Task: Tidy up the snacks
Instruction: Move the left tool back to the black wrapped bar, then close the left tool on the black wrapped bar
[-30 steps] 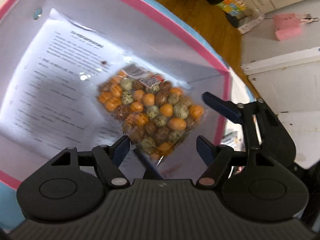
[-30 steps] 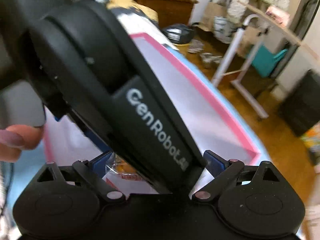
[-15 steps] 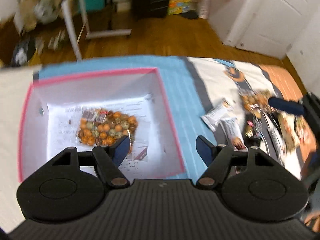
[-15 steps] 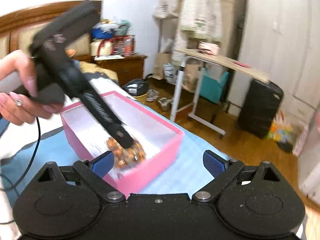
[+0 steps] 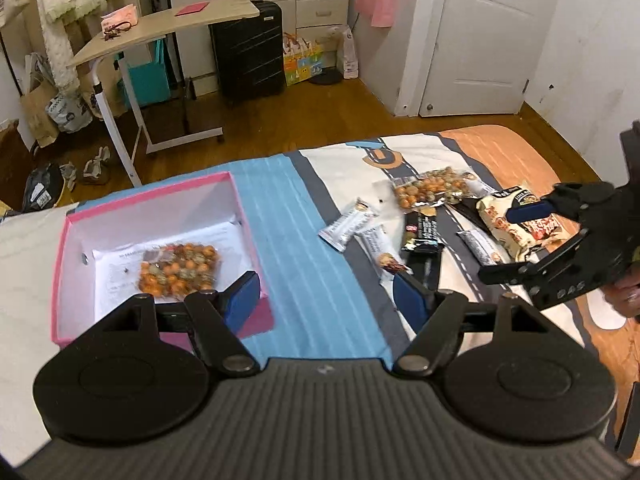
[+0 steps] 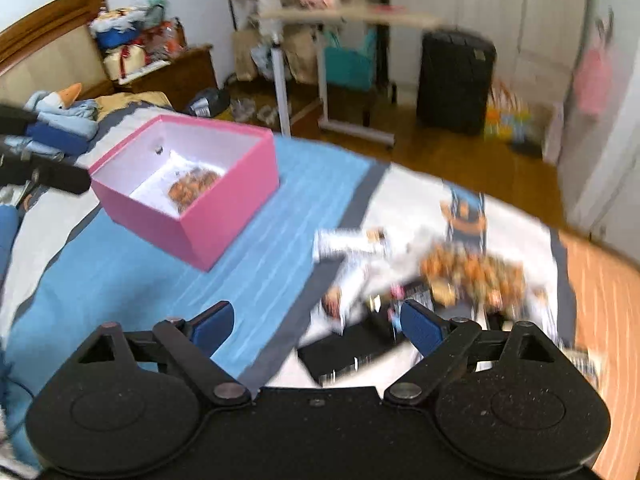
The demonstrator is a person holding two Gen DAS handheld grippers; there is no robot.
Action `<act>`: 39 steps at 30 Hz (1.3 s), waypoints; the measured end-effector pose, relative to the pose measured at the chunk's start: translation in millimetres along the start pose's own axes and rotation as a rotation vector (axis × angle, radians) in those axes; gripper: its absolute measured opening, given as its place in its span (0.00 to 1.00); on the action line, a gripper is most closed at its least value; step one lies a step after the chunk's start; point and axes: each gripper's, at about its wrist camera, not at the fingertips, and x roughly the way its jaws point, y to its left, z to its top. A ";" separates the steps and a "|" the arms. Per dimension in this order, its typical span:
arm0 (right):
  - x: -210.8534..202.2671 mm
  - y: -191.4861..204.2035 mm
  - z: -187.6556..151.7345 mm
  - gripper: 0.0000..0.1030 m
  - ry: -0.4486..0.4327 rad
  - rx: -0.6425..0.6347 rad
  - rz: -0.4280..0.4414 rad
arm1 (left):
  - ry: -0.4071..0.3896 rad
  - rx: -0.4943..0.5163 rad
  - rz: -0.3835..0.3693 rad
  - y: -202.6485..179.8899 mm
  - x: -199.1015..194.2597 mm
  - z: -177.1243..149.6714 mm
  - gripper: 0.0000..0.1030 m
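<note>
A pink box [image 5: 245,216] sits on the blue bedspread and holds one clear bag of orange and speckled candies [image 5: 178,267] on a printed sheet. The box also shows in the right wrist view [image 6: 224,224]. More snacks lie to its right: a second candy bag [image 5: 430,191], white bars [image 5: 349,224], a black bar [image 5: 423,232] and a cream packet [image 5: 520,220]. My left gripper [image 5: 324,300] is open and empty, held back above the bed beside the box. My right gripper [image 6: 316,328] is open and empty over the snack pile, and it shows in the left wrist view [image 5: 508,240].
The bed's foot edge runs behind the box and snacks, with wooden floor beyond. A rolling desk [image 5: 160,28], a black suitcase [image 5: 248,60] and a white door [image 5: 476,36] stand in the room. A soft toy [image 6: 60,112] lies on the bed near the headboard.
My left gripper has pulled up and back out of the box, leaving the candy bag inside. My right gripper has swung away from the box toward the snack pile.
</note>
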 end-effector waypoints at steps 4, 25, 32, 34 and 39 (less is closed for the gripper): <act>-11.3 -7.9 -22.5 0.90 0.025 0.021 0.060 | -0.005 -0.012 -0.037 -23.1 7.1 -4.1 0.70; 108.6 -12.5 -97.5 0.90 -0.029 -0.158 0.051 | 0.152 -0.026 -0.277 -44.2 228.0 -43.8 0.54; 140.5 -0.6 -102.9 0.90 -0.025 -0.129 -0.042 | 0.200 -0.009 -0.395 -50.0 262.6 -38.9 0.48; 140.0 -2.5 -105.0 0.90 -0.043 -0.071 -0.041 | 0.275 -0.072 -0.492 -52.4 272.3 -38.9 0.46; 131.7 -9.2 -114.4 0.93 -0.084 0.029 -0.050 | 0.338 -0.116 -0.571 -66.9 280.4 -39.9 0.46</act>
